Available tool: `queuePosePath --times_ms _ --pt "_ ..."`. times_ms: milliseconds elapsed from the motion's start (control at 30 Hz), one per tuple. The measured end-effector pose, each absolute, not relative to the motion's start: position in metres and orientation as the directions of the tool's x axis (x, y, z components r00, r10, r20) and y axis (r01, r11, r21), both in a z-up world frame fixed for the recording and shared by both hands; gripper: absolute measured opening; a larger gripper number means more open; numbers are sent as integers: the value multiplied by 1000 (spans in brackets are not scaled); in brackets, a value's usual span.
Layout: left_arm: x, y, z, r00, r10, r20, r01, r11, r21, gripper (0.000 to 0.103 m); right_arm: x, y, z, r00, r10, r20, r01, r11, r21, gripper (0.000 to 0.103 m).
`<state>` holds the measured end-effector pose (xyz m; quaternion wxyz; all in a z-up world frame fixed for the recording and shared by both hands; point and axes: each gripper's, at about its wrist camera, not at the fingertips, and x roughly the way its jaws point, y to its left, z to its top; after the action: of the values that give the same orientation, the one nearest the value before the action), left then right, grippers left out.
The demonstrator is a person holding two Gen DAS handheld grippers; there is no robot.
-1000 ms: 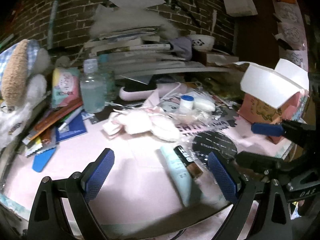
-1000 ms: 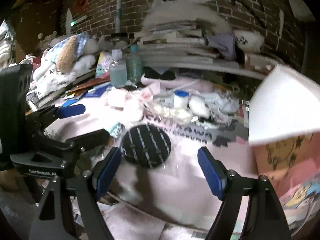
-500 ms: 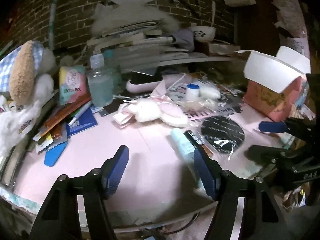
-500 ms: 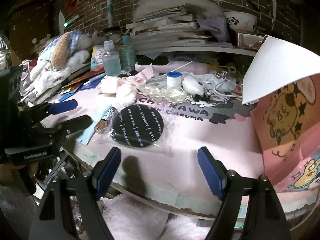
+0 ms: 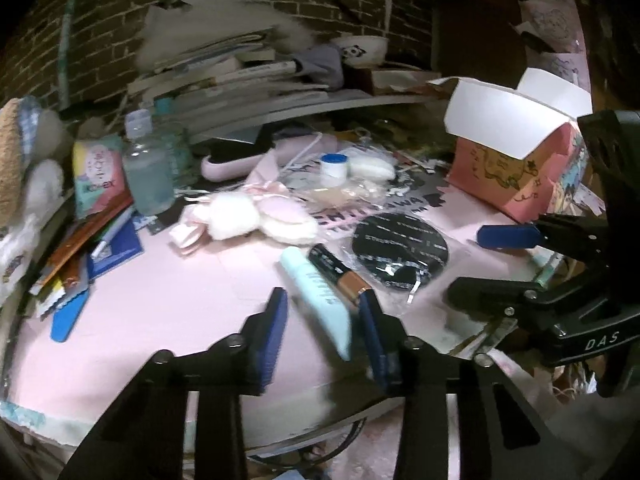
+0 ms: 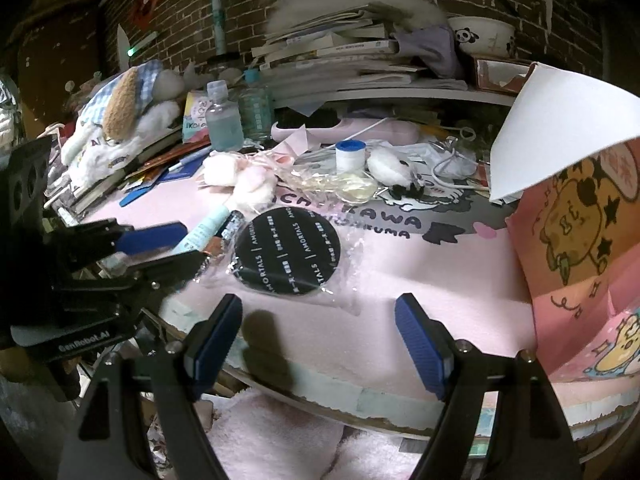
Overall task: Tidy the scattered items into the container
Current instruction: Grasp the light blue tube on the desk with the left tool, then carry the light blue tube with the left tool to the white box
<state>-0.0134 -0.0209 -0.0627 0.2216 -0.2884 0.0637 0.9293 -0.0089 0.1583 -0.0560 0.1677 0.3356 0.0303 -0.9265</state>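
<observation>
A mint-green tube (image 5: 316,296) (image 6: 204,228) lies on the pink table beside a dark bottle with a copper end (image 5: 338,272) (image 6: 228,232). My left gripper (image 5: 322,336) (image 6: 168,250) is open but narrowed, and its fingers straddle the tube's near end. A black round packet in clear wrap (image 5: 400,248) (image 6: 286,250) lies just right of them. My right gripper (image 6: 320,340) (image 5: 488,264) stands wide open at the table's front edge, in front of the packet, with nothing between its fingers. The pink cartoon box (image 5: 508,168) (image 6: 580,216) stands open at the right, white flaps up.
White fluffy puffs (image 5: 236,220), a blue-lidded jar (image 5: 333,168) and crumpled plastic lie mid-table. Bottles (image 5: 146,168), pens, packets and a plush toy (image 6: 120,120) crowd the left. Stacked books (image 5: 240,76) fill the back against a brick wall. The table's front edge (image 6: 360,396) is close.
My left gripper's fingers have narrowed from wide open and shifted right, so they now straddle the mint tube. The right gripper stays wide open and has drawn back a little towards the front edge.
</observation>
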Motion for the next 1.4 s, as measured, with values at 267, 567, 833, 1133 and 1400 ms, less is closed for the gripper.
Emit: queuePosePath --times_ms 267,567,833,1133,1400 --pt "-16 -22 -61 -745 353 -566 -429 -903 1 10 -9 160 -56 -721 -294 -627 330 -942 63 77" --pt "-17 -35 -59 -758 333 -560 -399 -917 -6 7 -9 163 -55 -726 -294 -622 321 -944 72 77" --pt "-19 -33 -62 -750 330 -573 -402 -915 0 7 -10 163 -56 -726 -297 -620 321 -944 76 77" --pt "-24 -26 -63 -756 336 -562 -406 -914 0 7 -9 163 -56 -727 -296 -619 320 -944 77 77" --pt "-27 -25 -61 -761 326 -562 -391 -920 -4 7 -9 164 -55 -735 -294 -611 314 -946 77 77"
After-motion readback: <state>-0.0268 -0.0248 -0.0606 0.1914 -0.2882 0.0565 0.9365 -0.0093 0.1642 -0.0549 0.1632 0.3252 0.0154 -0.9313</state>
